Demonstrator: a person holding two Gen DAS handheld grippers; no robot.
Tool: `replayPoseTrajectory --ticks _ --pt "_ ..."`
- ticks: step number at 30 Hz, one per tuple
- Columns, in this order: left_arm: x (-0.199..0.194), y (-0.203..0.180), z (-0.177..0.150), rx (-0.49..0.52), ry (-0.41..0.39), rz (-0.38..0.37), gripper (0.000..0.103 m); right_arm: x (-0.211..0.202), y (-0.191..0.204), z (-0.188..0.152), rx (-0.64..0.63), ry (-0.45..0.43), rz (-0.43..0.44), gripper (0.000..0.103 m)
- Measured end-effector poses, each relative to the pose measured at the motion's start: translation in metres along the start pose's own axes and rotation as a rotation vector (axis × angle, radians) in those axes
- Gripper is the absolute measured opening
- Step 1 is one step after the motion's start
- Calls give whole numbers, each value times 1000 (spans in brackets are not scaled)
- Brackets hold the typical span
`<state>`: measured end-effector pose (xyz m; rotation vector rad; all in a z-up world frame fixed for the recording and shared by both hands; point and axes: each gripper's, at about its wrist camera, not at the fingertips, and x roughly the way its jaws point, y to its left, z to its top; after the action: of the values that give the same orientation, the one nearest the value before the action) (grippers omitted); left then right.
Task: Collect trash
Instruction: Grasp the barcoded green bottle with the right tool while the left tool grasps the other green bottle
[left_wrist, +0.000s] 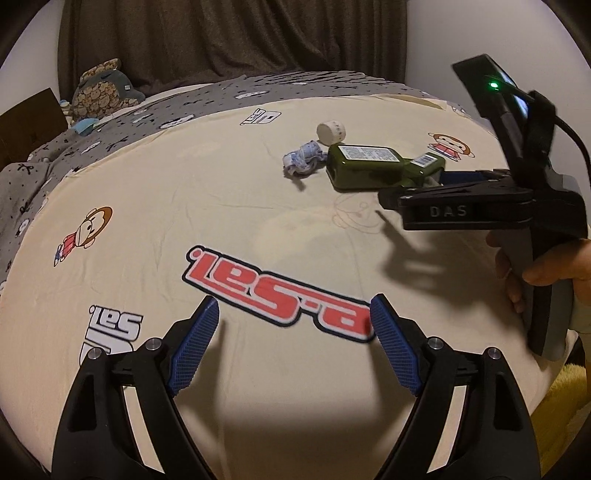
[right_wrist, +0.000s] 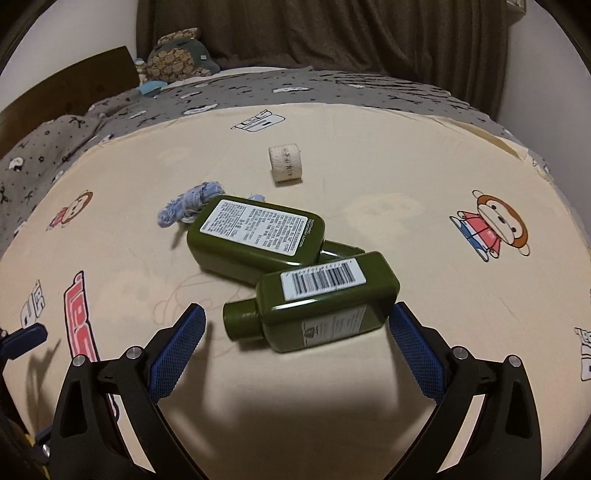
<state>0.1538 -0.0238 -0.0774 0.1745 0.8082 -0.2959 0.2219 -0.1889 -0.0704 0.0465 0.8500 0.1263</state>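
Two green bottles lie on the cream bed sheet (right_wrist: 369, 173). The nearer bottle (right_wrist: 325, 302), with a barcode label, lies between the open fingers of my right gripper (right_wrist: 297, 325), its cap to the left. The farther bottle (right_wrist: 255, 236) lies behind it. A crumpled blue-white wad (right_wrist: 188, 206) and a small beige roll (right_wrist: 286, 164) lie beyond. In the left wrist view, my left gripper (left_wrist: 295, 317) is open and empty over the sheet, and the right gripper (left_wrist: 439, 184) reaches the bottles (left_wrist: 365, 166) from the right, next to the wad (left_wrist: 304, 158) and roll (left_wrist: 331, 132).
A grey patterned blanket (right_wrist: 258, 92) covers the far half of the bed, with a plush toy (right_wrist: 177, 55) and a brown headboard (right_wrist: 62, 92) at the far left. A dark curtain (right_wrist: 314, 33) hangs behind. A yellow fleece (left_wrist: 565, 406) lies at the bed's right edge.
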Motion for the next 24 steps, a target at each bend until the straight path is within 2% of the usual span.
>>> replayPoseTrajectory --ticks 2,10,16,24 --pt "4 0 4 -2 2 -6 79 2 -4 1 10 2 7 87" --pt "26 -4 20 -15 25 -40 79 -5 -26 3 50 -25 36 87" --pt "50 -21 40 14 34 -49 79 -26 -61 1 108 -60 -28 87" --pt "76 -56 74 69 29 -79 79 -42 -108 -16 209 -63 -32 87"
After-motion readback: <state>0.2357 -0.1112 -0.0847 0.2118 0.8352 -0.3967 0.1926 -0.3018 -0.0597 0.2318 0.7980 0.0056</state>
